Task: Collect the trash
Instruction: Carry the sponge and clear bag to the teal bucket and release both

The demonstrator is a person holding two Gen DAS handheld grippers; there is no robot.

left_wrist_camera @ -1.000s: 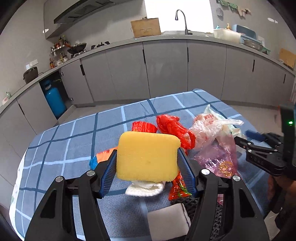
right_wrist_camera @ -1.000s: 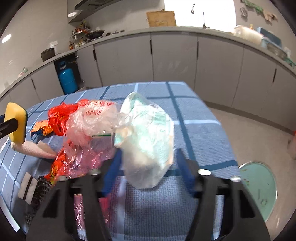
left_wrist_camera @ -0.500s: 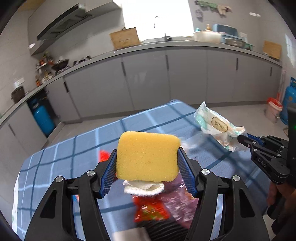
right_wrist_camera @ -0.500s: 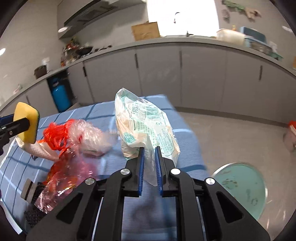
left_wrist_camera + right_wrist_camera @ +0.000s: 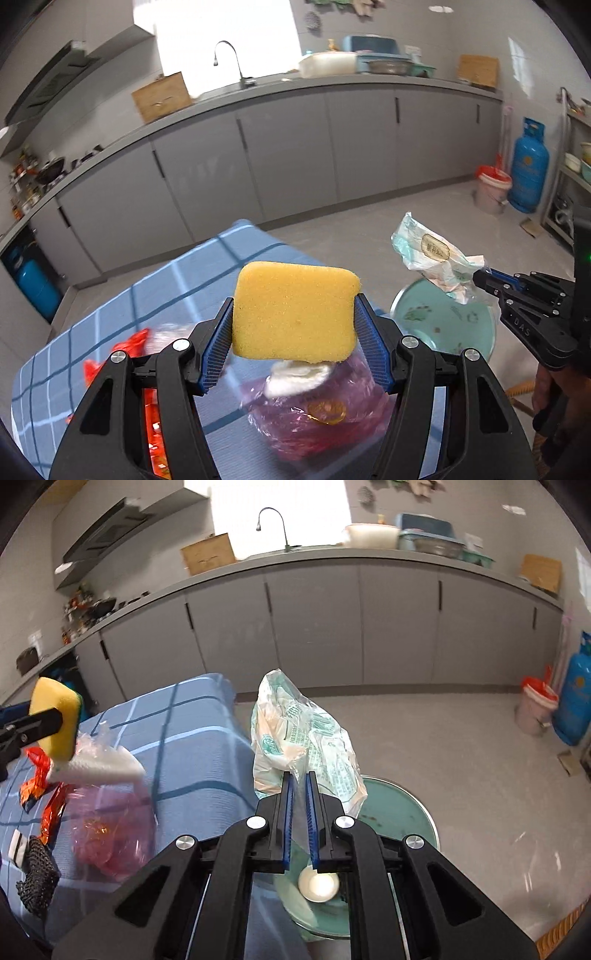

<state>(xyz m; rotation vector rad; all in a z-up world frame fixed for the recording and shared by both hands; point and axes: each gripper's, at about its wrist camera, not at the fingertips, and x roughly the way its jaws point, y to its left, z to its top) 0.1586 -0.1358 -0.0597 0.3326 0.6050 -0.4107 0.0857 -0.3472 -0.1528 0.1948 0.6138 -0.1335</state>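
Yellow sponge (image 5: 295, 312) sits gripped in the left claw (image 5: 293, 339); right claw (image 5: 300, 797) pinches a plastic bag (image 5: 295, 738) over the bin (image 5: 402, 812); red wrappers (image 5: 40, 775) wait on the table (image 5: 192, 738).

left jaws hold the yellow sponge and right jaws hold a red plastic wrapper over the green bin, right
Not quite. The right gripper is shut on a crumpled white and green printed plastic bag, not a red wrapper, as the right wrist view shows. The rest holds: the left gripper clamps the yellow rectangular sponge, and the round green bin lies below.
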